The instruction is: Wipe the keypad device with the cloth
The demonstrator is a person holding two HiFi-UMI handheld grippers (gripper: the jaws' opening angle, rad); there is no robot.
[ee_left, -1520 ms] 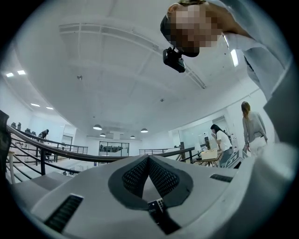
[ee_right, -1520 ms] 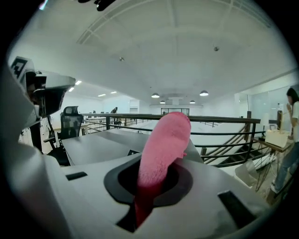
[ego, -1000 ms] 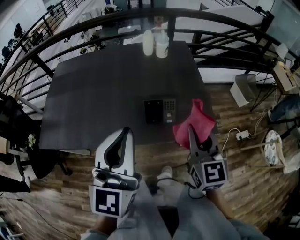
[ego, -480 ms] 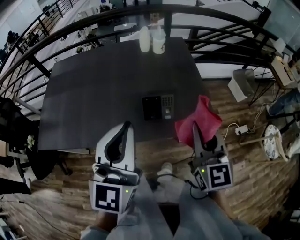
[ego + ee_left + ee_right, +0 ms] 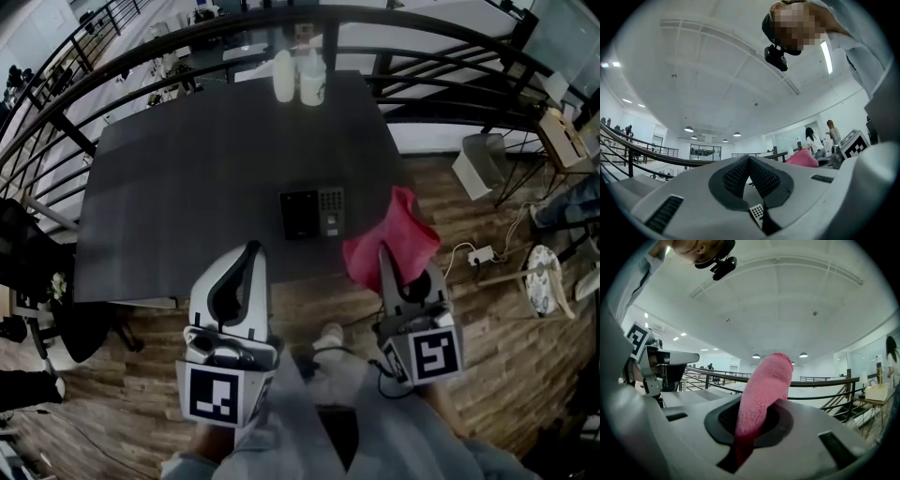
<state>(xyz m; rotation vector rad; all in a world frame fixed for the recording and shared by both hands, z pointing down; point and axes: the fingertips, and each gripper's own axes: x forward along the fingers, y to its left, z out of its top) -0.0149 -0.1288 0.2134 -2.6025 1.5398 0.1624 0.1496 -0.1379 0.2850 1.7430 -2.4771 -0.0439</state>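
Pink cloth (image 5: 392,239) is kept clamped by the right gripper (image 5: 382,251) beside the keypad device (image 5: 312,213), unwiped; left gripper (image 5: 249,248) is closed empty.

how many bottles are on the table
2. Both stand at the far edge of the table: the left bottle and the right bottle close beside it. Nothing on the table could hide another.
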